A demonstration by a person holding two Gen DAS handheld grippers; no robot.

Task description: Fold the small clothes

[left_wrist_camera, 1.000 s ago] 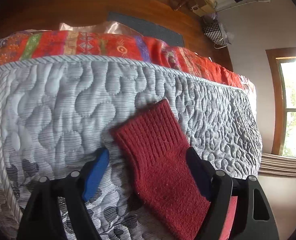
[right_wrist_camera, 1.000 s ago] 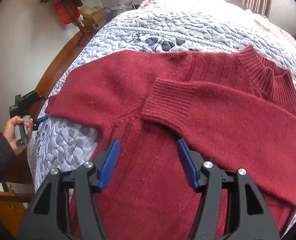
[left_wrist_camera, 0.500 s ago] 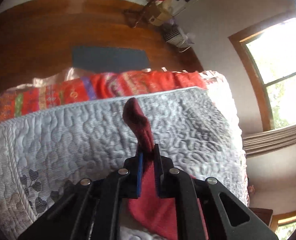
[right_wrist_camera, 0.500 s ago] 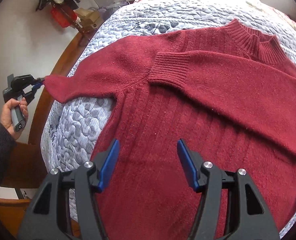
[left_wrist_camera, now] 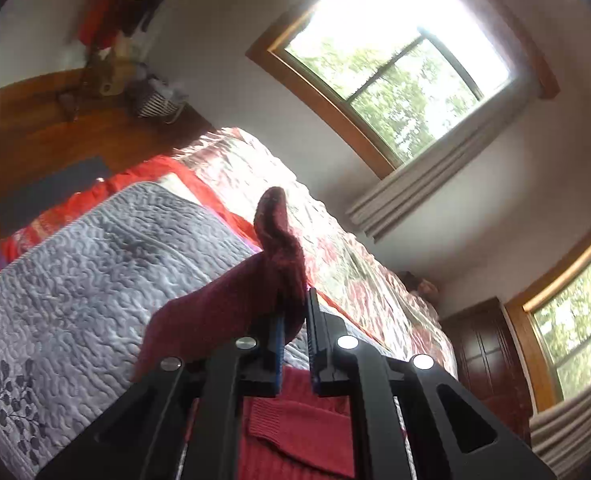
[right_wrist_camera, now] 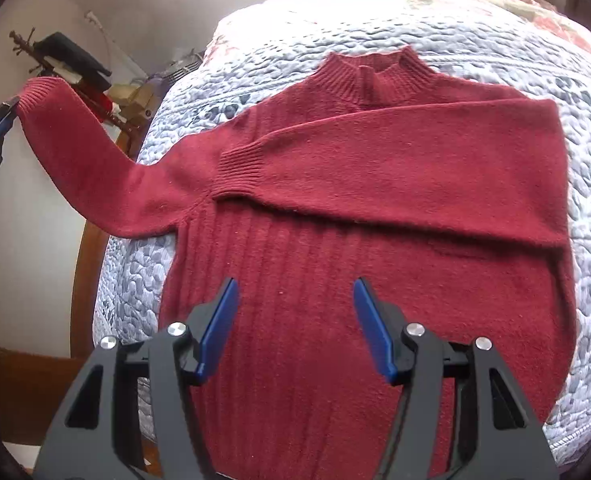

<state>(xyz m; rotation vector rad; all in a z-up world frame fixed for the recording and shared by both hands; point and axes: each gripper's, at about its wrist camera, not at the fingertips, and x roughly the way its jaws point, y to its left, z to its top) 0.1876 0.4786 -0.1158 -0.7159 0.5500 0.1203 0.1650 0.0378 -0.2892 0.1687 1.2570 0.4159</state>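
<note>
A dark red knit sweater [right_wrist_camera: 367, 248] lies front-up on a grey quilted bed cover [right_wrist_camera: 535, 72]. One sleeve is folded flat across its chest, cuff [right_wrist_camera: 241, 168] toward the left. The other sleeve [right_wrist_camera: 79, 156] is lifted off the bed to the left. My left gripper [left_wrist_camera: 294, 320] is shut on that sleeve's cuff [left_wrist_camera: 277, 232], which sticks up past the blue pads; it also shows at the right wrist view's left edge as the left gripper [right_wrist_camera: 3, 120]. My right gripper [right_wrist_camera: 295, 304] hovers open above the sweater's lower body, holding nothing.
The quilt [left_wrist_camera: 95, 272] lies over a red patterned bedspread [left_wrist_camera: 335, 248]. Past the bed are a wooden floor [left_wrist_camera: 35, 140], a striped basket [left_wrist_camera: 155, 100], a coat stand [right_wrist_camera: 75, 68], windows [left_wrist_camera: 395, 68] with curtains, and a dark wooden door [left_wrist_camera: 491, 356].
My left gripper closed on the outstretched sleeve's cuff and raised it off the quilt, up and inward. The right gripper rose and moved back, still open over the sweater.
</note>
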